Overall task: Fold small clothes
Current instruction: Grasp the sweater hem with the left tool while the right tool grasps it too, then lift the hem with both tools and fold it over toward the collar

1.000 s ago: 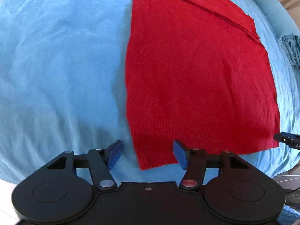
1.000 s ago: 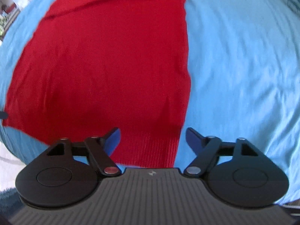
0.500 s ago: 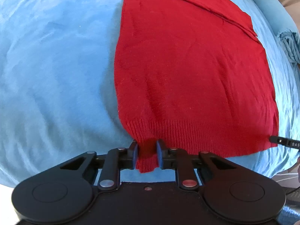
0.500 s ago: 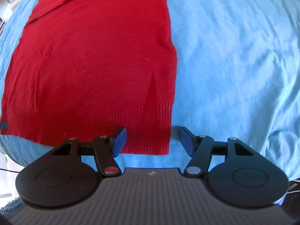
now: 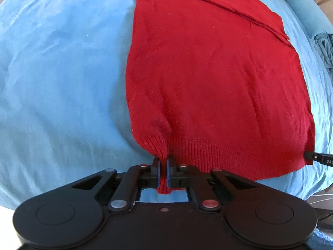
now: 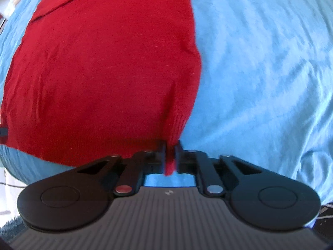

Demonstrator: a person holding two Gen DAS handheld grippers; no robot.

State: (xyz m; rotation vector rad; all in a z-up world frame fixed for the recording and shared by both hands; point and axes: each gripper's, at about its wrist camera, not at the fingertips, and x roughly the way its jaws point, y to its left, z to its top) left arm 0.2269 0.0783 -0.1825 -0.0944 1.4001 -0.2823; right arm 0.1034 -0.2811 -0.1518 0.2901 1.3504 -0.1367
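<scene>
Since a second ago both grippers went from wide apart to pinched on the sweater [image 5: 208, 79] hem, which now puckers up a bit. The left gripper [image 5: 163, 166] has its fingers clamped on the corner at 6 o'clock in its view, and the right gripper [image 6: 171, 156] likewise. The sweater lies flat on the blue bed [image 5: 62, 83]. Risk looks like thin bites: only ribbing is caught, so a quick lift could slip a corner out and skew the fold.
</scene>
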